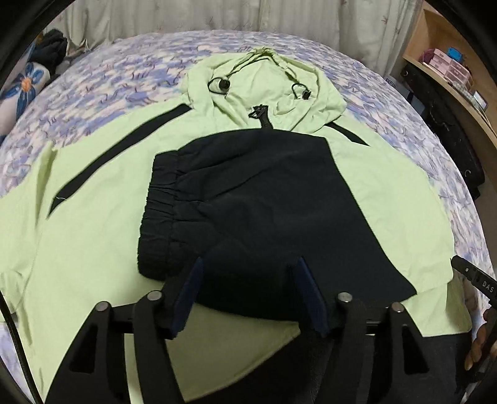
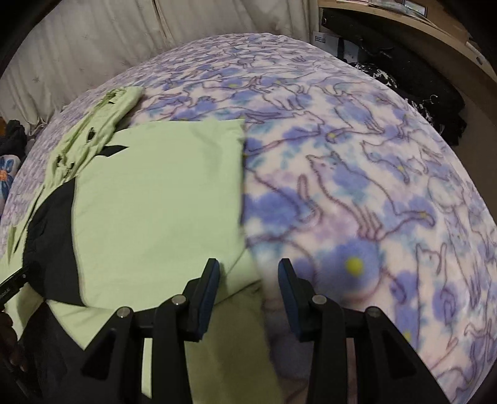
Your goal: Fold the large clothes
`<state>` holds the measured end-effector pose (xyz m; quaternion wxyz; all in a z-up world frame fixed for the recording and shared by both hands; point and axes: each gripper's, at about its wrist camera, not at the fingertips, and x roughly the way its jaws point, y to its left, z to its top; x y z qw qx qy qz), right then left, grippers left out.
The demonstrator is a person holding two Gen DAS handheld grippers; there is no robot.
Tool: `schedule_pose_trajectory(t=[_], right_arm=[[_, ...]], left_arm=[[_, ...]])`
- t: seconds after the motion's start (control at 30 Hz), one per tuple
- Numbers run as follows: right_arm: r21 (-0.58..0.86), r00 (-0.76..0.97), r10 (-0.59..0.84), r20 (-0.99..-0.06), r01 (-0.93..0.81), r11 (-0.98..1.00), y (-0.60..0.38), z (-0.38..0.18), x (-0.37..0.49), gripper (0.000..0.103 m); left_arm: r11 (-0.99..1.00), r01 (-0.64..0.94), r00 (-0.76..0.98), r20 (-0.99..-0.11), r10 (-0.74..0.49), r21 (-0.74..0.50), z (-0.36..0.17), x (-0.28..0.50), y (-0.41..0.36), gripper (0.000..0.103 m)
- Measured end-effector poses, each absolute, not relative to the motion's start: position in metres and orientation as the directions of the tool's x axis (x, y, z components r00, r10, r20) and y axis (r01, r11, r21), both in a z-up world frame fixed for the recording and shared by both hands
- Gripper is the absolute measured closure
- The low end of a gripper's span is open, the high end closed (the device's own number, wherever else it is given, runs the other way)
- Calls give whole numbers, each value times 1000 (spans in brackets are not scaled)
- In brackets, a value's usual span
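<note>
A light green hooded jacket (image 1: 93, 223) with black trim lies spread on the bed, hood toward the far side. Its black sleeve (image 1: 264, 211), with an elastic cuff (image 1: 158, 211), is folded across the jacket's front. My left gripper (image 1: 248, 267) is open just above the near end of that black sleeve, holding nothing. In the right wrist view the jacket's green right side (image 2: 155, 192) lies folded flat. My right gripper (image 2: 248, 267) is open over the jacket's right edge, empty. Part of the right gripper (image 1: 478, 279) shows at the left wrist view's right edge.
The bed has a purple and white animal-print blanket (image 2: 357, 174). A curtain (image 1: 217, 15) hangs behind it. A wooden shelf with boxes (image 1: 450, 65) and dark bags (image 2: 435, 102) stand at the right. A flower-print cushion (image 1: 21, 90) lies far left.
</note>
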<state>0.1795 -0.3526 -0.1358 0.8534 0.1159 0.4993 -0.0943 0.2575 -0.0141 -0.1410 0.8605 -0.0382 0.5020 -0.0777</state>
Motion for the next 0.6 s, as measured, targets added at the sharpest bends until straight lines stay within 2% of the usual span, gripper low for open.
schedule_pose_trajectory(t=[0.13, 0.33, 0.47, 0.6], right_arm=[[121, 494, -24, -869, 260, 958, -337, -130, 169, 65], [133, 493, -6, -870, 246, 960, -320, -124, 150, 65], [159, 505, 21, -863, 233, 959, -310, -116, 136, 63], [184, 510, 41, -859, 231, 955, -300, -111, 122, 63]], left_arm=[[988, 99, 504, -850, -151, -117, -127, 244, -15, 32], [989, 86, 524, -839, -144, -116, -110, 221, -9, 29], [993, 65, 548, -828, -118, -98, -100, 203, -7, 17], [996, 56, 561, -823, -88, -68, -90, 180, -7, 12]])
